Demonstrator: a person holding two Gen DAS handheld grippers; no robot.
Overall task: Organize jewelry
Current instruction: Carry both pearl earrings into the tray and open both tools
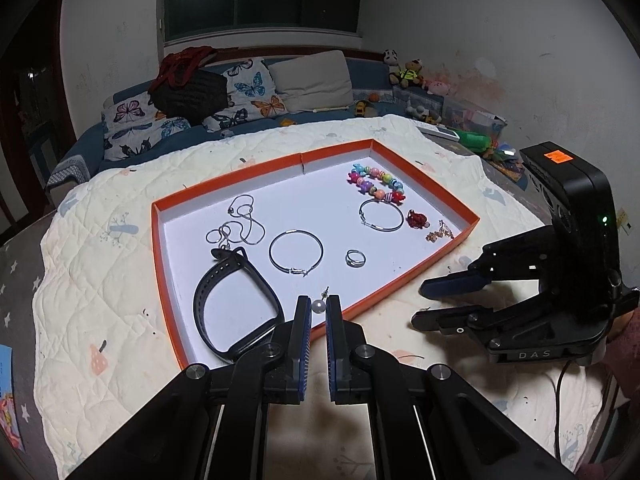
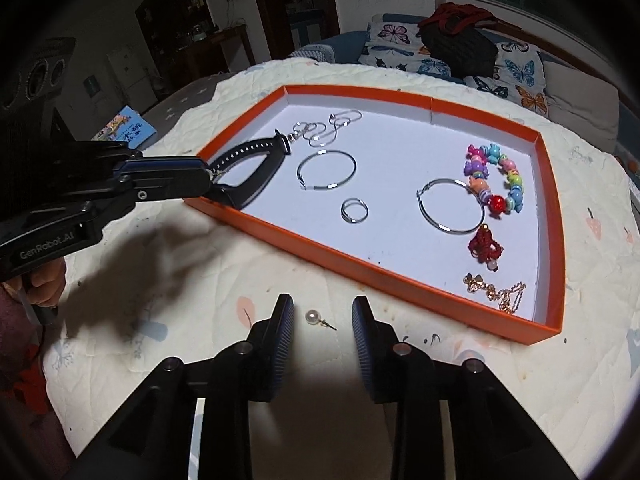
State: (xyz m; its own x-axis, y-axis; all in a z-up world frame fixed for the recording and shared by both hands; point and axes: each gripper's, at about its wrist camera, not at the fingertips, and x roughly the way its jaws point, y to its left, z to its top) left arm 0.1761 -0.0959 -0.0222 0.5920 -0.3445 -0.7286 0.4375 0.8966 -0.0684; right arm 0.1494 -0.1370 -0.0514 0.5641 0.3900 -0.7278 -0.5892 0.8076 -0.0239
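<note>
Left tool (image 1: 319,307): closed down on a pearl stud earring (image 1: 318,305), pinching the bead between its tips; held low over the near rim of the orange tray (image 1: 424,176), at lower centre of the left wrist view, likely ready to set it inside
Held stud axis: post (image 1: 325,291) sticks up and away from the tips, toward the tray middle; bead end nearest the camera
Right tool (image 2: 322,312): partly open, gripping nothing; its pads stand either side of a second pearl stud (image 2: 313,317) without touching it
Second stud: lies on the quilt (image 2: 200,280) outside the tray, lower centre of the right wrist view; bead to the left, post running right and slightly down, long axis roughly across the gap
Why so: judging by the straddle, the right tool is lined up for a pinch on the bead, or has just let it down; cannot tell which
Tray contents: black watch strap (image 1: 236,304) at lower left, silver chain (image 1: 240,224) above it, two hoop earrings (image 1: 296,252), a ring (image 1: 355,258), bead bracelet (image 1: 376,184), red charm (image 1: 416,218), gold chain (image 1: 440,234) at right
Grouping: silver to the left, colourful pieces to the right; looks like sorting by kind
Risk: the stud on the quilt is small and round, may roll off the pads
</note>
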